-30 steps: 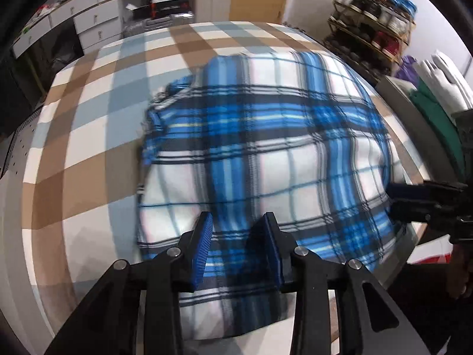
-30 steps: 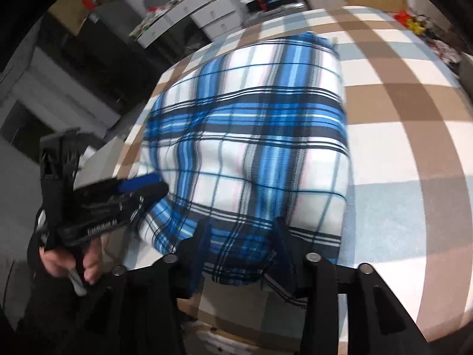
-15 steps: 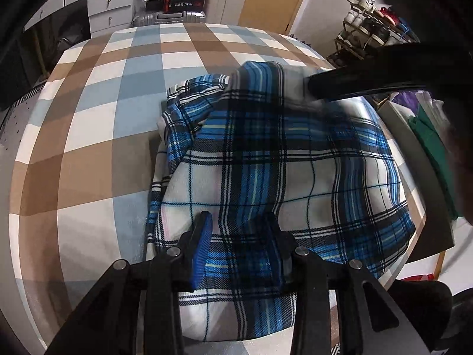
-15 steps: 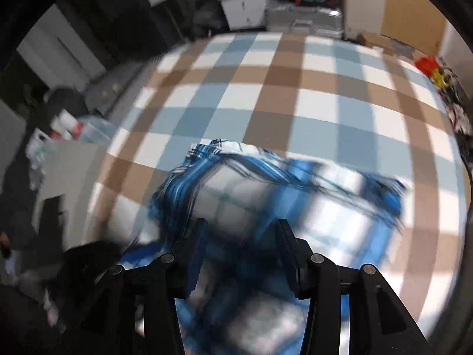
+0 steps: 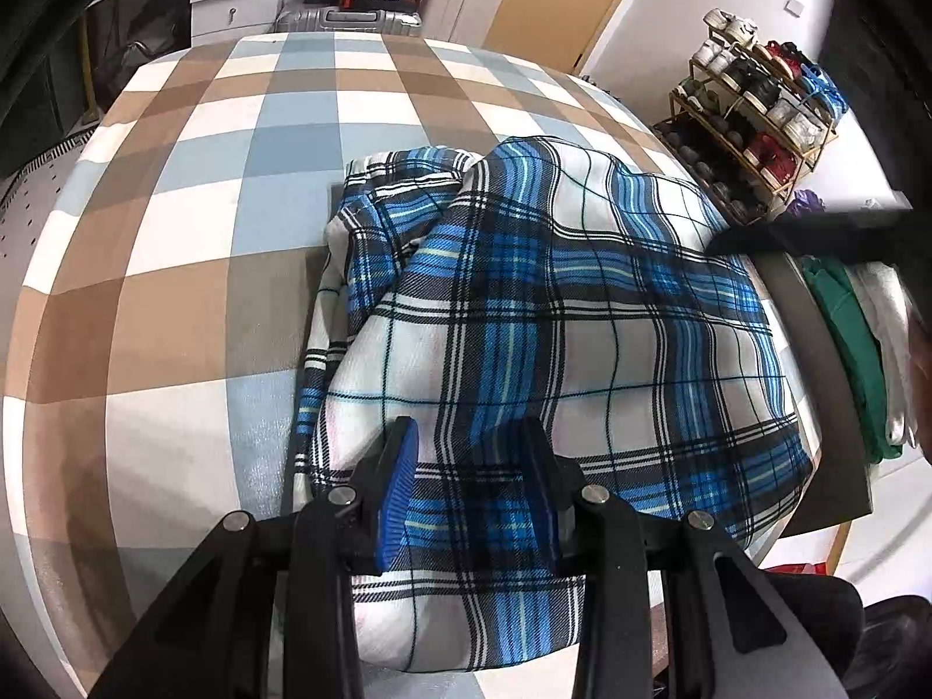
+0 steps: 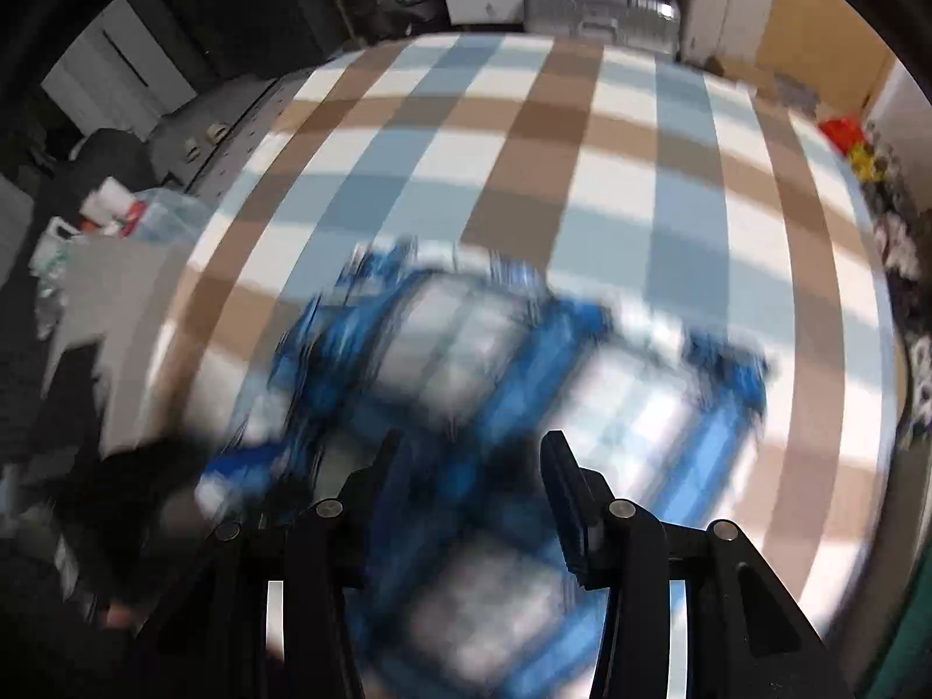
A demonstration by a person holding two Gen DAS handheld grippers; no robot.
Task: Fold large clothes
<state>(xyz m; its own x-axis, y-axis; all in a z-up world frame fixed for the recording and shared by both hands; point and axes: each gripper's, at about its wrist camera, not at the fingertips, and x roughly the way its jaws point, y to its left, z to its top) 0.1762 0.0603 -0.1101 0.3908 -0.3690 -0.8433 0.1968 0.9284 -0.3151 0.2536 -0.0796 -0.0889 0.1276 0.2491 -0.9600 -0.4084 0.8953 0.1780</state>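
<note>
Left wrist: the left gripper [image 5: 469, 489] is clenched on the shirt's [image 5: 559, 314] near hem at the bed's [image 5: 175, 268] right edge; the right gripper [image 6: 472, 489] is blurred, grip uncertain. Mid-fold; next, lay the hem flat.

The blue plaid garment [image 5: 559, 314] is soft woven cloth with a matt, twill-like surface. The checked bedcover [image 5: 175, 233] is smooth matt cloth. The suitcase [image 5: 349, 20] looks like ribbed metal.
</note>
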